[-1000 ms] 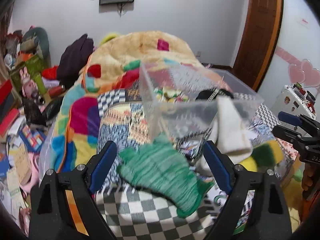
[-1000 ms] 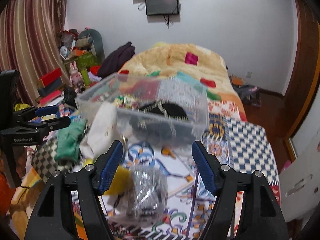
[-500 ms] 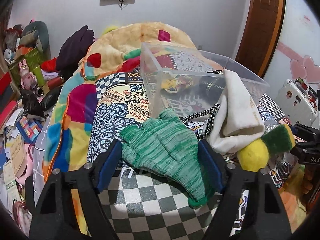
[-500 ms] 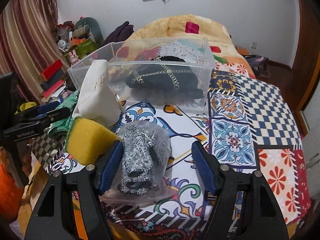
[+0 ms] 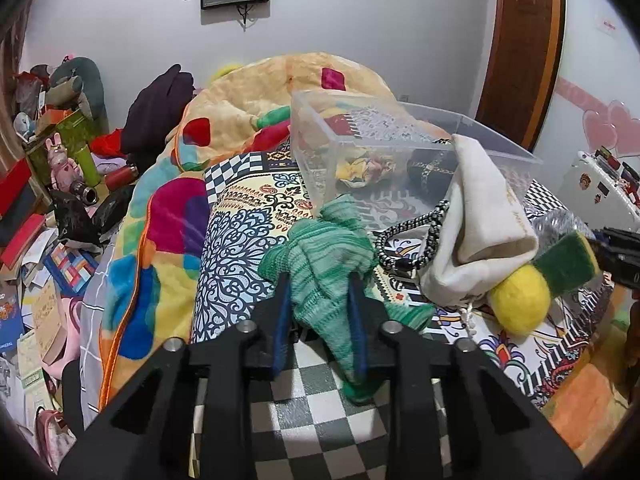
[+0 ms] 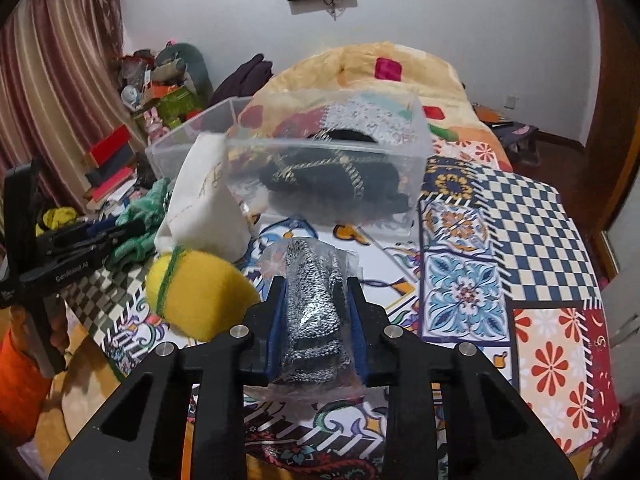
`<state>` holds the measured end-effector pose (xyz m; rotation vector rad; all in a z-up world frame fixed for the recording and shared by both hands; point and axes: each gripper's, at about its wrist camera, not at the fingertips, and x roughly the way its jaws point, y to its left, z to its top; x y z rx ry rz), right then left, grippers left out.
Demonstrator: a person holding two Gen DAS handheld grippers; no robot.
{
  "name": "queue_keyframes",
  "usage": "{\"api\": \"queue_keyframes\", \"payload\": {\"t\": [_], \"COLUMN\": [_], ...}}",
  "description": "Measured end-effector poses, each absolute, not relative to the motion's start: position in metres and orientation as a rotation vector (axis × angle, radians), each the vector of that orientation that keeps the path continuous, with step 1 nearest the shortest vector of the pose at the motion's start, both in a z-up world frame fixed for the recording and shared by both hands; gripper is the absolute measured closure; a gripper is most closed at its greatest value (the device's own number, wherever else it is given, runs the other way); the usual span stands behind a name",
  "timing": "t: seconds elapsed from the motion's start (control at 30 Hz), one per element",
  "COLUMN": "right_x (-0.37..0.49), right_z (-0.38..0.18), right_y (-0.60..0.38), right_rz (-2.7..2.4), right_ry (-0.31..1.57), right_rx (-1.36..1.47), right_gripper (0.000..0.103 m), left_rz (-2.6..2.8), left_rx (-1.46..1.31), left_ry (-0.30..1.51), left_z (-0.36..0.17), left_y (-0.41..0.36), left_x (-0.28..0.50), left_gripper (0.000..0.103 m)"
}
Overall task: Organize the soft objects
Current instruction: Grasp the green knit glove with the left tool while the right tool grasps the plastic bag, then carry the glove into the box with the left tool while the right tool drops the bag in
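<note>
My left gripper (image 5: 320, 292) is shut on a green knitted glove (image 5: 330, 256) that lies on the bed in front of a clear plastic bin (image 5: 384, 148). My right gripper (image 6: 314, 292) is shut on a grey knit item in a clear plastic bag (image 6: 312, 304). The bin (image 6: 320, 160) holds a black item with a chain (image 6: 332, 176). A cream cloth pouch (image 5: 480, 220) leans on the bin's front. A yellow and green sponge (image 5: 532, 292) lies beside the pouch; it also shows in the right wrist view (image 6: 196, 292). A black and white cord (image 5: 412, 236) lies between glove and pouch.
The patterned bedspread (image 6: 500, 248) stretches to the right. A heaped multicoloured quilt (image 5: 248, 92) lies behind the bin. Clutter of boxes and toys (image 5: 52, 160) fills the floor at the left. A white appliance (image 5: 600, 184) stands at the right.
Both grippers have closed: the left on the green glove, the right on the bagged grey knit item. Both were open around them half a second ago.
</note>
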<state>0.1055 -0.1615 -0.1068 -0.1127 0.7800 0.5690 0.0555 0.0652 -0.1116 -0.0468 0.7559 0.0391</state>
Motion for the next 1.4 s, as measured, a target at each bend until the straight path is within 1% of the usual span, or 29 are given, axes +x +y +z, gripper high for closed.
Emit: {"api": "queue_keyframes", "payload": {"t": [0.03,0.07,0.27,0.53,0.67,0.9,1.1,1.4], "right_x": [0.106,0.105,0.108,0.114,0.118,0.13,0.15,0.18], "right_z": [-0.105,-0.102,-0.085,-0.055,-0.04,-0.019,-0.015,-0.036], "right_y": [-0.164,-0.166,-0.174,-0.173,-0.168,-0.158,-0.148,-0.131], "right_rz": [0.563,0.559,0.543,0.538,0.539,0.548,0.556,0.548], "right_ry": [0.771,0.762,0.716,0.63,0.58,0.503,0.494,0.576], "right_rx": [-0.105,-0.097,-0.074,-0.062,-0.062,-0.064,-0.053,-0.081], "right_gripper": [0.077,0.077,0.077,0.077,0.077,0.077,0.077,0.077], "left_rz": [0.037,0.034,0.023,0.003,-0.009,-0.045,-0.056,-0.085], "left_rx": [-0.044,-0.041,-0.058,-0.084,-0.096,-0.108,-0.089,-0.088], "left_ry": [0.754,0.751,0.701,0.598,0.54,0.491,0.509,0.616], "left_z": [-0.11,-0.108,-0.088,-0.049,-0.03,-0.012,-0.013,-0.04], "left_y": [0.065,0.064,0.064,0.065,0.064,0.06,0.055,0.049], "left_x": [0.055,0.054,0.046,0.037,0.046,0.07,0.098,0.147], "left_gripper": [0.086,0.087,0.087,0.087,0.087,0.087,0.087,0.087]}}
